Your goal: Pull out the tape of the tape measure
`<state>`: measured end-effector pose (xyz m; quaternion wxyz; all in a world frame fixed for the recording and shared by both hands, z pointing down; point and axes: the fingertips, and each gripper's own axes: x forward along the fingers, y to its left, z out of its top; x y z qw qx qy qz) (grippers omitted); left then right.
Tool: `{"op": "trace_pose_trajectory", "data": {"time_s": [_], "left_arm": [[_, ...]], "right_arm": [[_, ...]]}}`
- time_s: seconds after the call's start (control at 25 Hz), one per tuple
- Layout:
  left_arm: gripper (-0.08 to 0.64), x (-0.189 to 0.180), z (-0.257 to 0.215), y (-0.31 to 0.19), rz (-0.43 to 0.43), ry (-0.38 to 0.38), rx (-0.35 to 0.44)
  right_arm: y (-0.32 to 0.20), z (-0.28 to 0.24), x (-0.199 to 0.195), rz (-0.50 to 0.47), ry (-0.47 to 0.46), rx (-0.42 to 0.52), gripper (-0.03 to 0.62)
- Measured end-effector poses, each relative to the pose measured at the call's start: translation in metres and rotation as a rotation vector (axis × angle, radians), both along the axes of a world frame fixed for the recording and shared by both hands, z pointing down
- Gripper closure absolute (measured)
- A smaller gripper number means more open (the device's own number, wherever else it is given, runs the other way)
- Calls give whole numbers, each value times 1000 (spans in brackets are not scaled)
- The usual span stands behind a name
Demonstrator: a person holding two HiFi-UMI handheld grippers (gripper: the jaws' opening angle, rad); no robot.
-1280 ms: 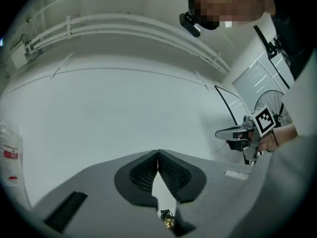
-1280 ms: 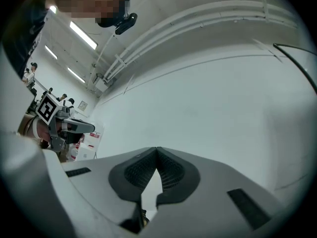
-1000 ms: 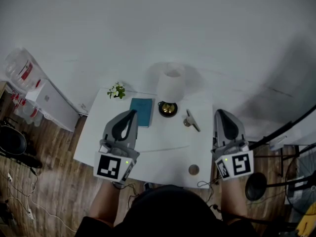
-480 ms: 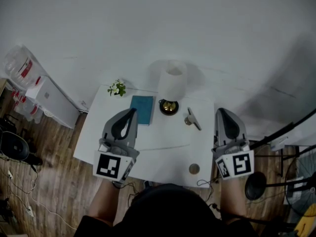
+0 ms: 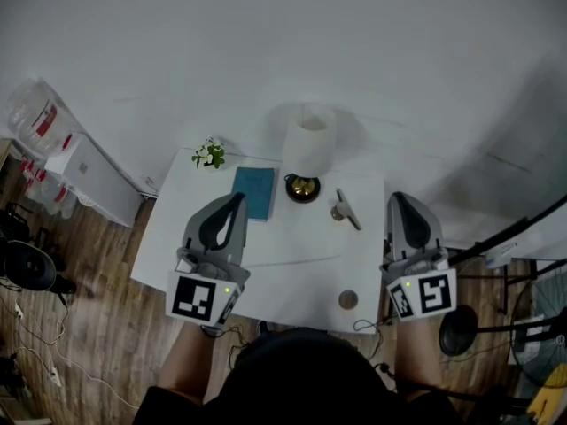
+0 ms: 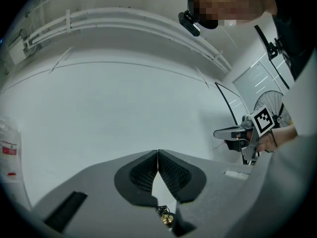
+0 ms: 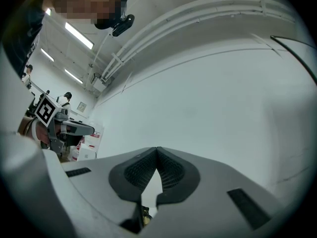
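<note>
Work surface: small white table point(image 5: 266, 273) against a pale wall, with wooden floor point(image 5: 89, 282) along its left edge and front edge.

Left gripper point(image 5: 237, 200): held over the left half of the table, pointing towards the wall. Clenched, pads point(image 6: 148, 170) meeting at the tips, nothing between them. Tip just beside the near left corner of the book point(image 5: 254, 191).

Right gripper point(image 5: 394, 199): held over the right edge of the table, parallel to the left one. Also clenched and empty, tips together.

Tape measure point(image 5: 347, 300): small round brown disc lying flat near the front edge, right of centre. Just left of the right gripper's marker cube, well apart from everything else on the table. Tape not pulled out.

Back row along the far edge, left to right:
- small plant point(image 5: 210, 157) at the far left corner
- teal book, lying flat
- white cylinder point(image 5: 310, 140), upright, at the far edge
- black and gold round item point(image 5: 302, 187) just in front of the cylinder
- small metal piece point(image 5: 344, 209) to its right

Open room: bare table across the middle between the two grippers, from the back row to the front edge.
</note>
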<state>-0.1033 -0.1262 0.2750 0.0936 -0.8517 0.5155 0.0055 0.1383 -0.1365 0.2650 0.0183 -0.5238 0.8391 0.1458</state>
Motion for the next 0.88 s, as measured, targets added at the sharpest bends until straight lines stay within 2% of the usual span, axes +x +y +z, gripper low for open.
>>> {"op": "trace_pose_trajectory", "data": {"time_s": [0.88], "left_arm": [[554, 2, 10, -1, -3, -5, -25]], "right_arm": [[1, 10, 2, -2, 7, -22, 589]]}}
